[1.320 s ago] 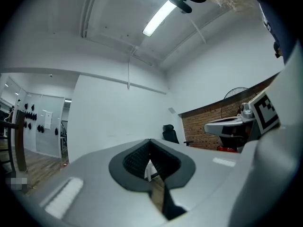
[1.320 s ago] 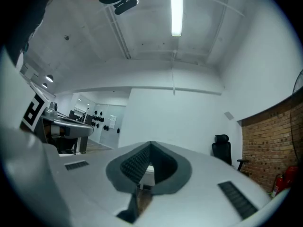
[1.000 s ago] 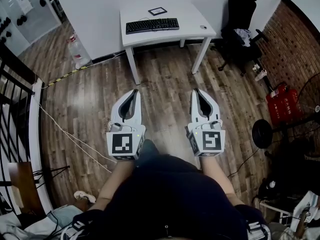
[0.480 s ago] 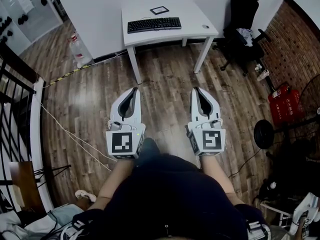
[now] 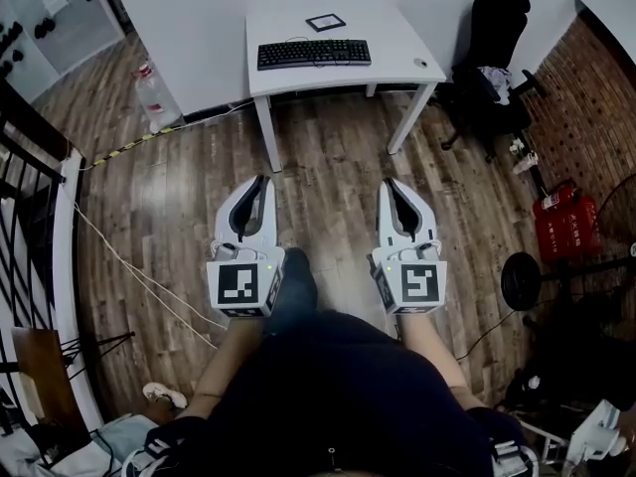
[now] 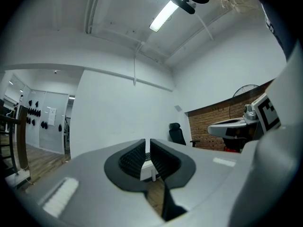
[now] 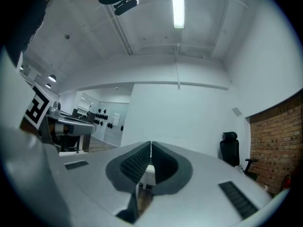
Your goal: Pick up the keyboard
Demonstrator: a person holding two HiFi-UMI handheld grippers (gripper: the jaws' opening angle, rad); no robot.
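Observation:
A black keyboard (image 5: 314,54) lies on a small white table (image 5: 397,53) at the top of the head view, well ahead of both grippers. My left gripper (image 5: 261,180) and right gripper (image 5: 389,183) are held side by side over the wooden floor, both shut and empty, pointing level toward the table. In the left gripper view the left gripper (image 6: 147,142) has its jaws together with the table's edge (image 6: 145,163) just below them. The right gripper (image 7: 150,145) in its own view looks the same, jaws closed.
A small framed card (image 5: 326,22) and a white mouse (image 5: 422,64) also sit on the table. A black office chair (image 5: 497,58) stands to its right, a water bottle (image 5: 151,92) to its left. A brick wall (image 5: 596,87), a red canister (image 5: 561,222), a railing (image 5: 30,177) and floor cables (image 5: 129,266) border the floor.
The table and keyboard have drifted closer and slightly right in the head view as the person walks forward. Both grippers keep their pose and stay shut.

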